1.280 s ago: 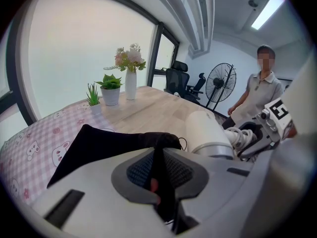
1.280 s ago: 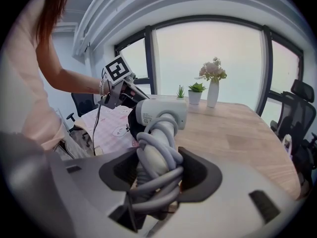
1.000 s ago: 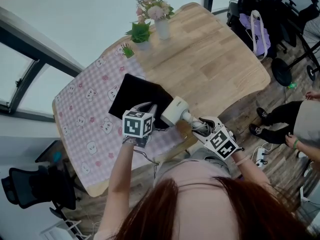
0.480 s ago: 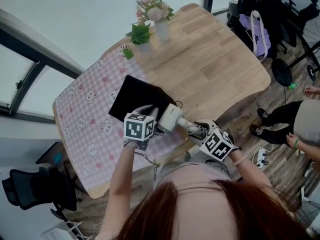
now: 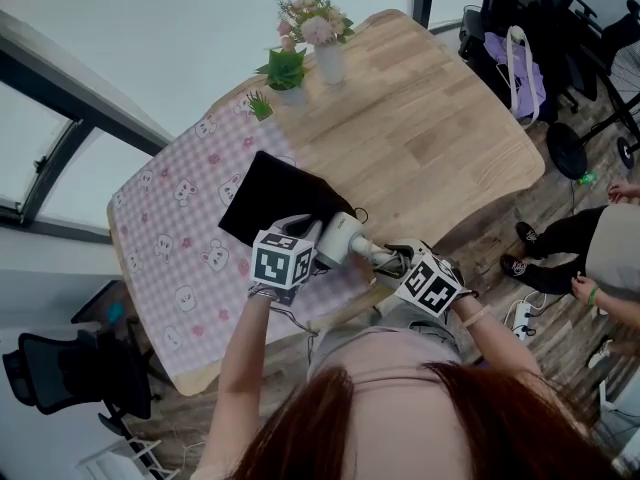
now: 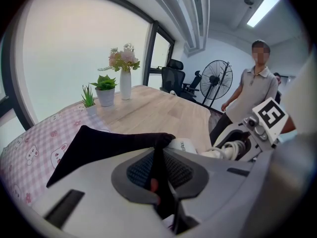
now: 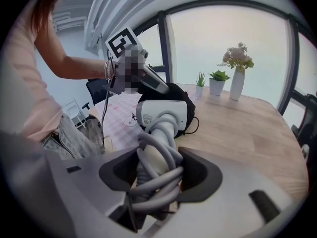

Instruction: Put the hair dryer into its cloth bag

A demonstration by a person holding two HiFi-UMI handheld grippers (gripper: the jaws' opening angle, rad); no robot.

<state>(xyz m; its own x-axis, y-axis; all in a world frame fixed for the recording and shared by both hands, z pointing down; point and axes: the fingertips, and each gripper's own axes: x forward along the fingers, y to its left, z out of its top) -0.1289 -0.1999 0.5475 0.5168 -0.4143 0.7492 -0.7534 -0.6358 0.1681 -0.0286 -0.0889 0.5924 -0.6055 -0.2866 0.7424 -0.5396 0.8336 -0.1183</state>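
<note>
Hair dryer: smooth white plastic, with a boxy rounded head and a cylindrical handle that a grey rubbery cord is coiling round. It is lying near the table's near edge, with its head sitting in the mouth of the cloth bag and black cloth wrapping its far side. The bag, soft matte black fabric, flat and roughly square, is resting on a pink checked tablecloth printed with bears. The left gripper is pinching the bag's rim, a thin fold of cloth between its nearly closed ribbed pads. The right gripper is clenching the cord-wrapped handle, jaws standing wide. The pale wood tabletop is lying bare beyond. A white vase of flowers and a potted plant are standing at its far edge, well apart from the bag. A person is standing beside a pedestal fan.
</note>
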